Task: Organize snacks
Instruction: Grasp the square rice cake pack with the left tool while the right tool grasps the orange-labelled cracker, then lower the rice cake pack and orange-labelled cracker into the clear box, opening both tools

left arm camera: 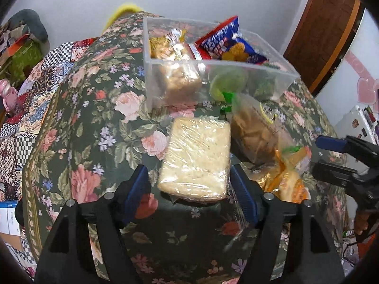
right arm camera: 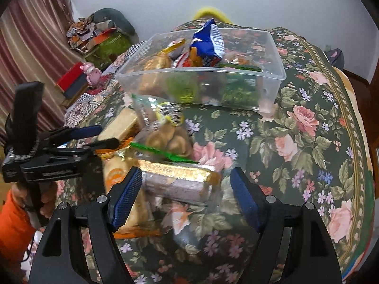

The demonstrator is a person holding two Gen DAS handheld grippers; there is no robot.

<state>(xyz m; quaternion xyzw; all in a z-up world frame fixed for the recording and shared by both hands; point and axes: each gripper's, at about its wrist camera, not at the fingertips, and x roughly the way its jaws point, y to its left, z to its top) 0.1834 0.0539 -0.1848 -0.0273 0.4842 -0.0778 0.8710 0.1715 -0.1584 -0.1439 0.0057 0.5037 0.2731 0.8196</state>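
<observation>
Both tools gaping — left tool (left arm camera: 189,184) straddling a film-wrapped rice cake (left arm camera: 195,158), light, crumbly, slippery — best pinched across its long sides.

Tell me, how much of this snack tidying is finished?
Partly done. The clear plastic bin already holds several packs, including a blue chip bag. In hand: nothing yet; the left hand-held gripper sits open around a plastic-wrapped pale snack block, and the right hand-held gripper is open near a gold-topped pack. A bag of brown snacks also waits on the floral cloth.
</observation>
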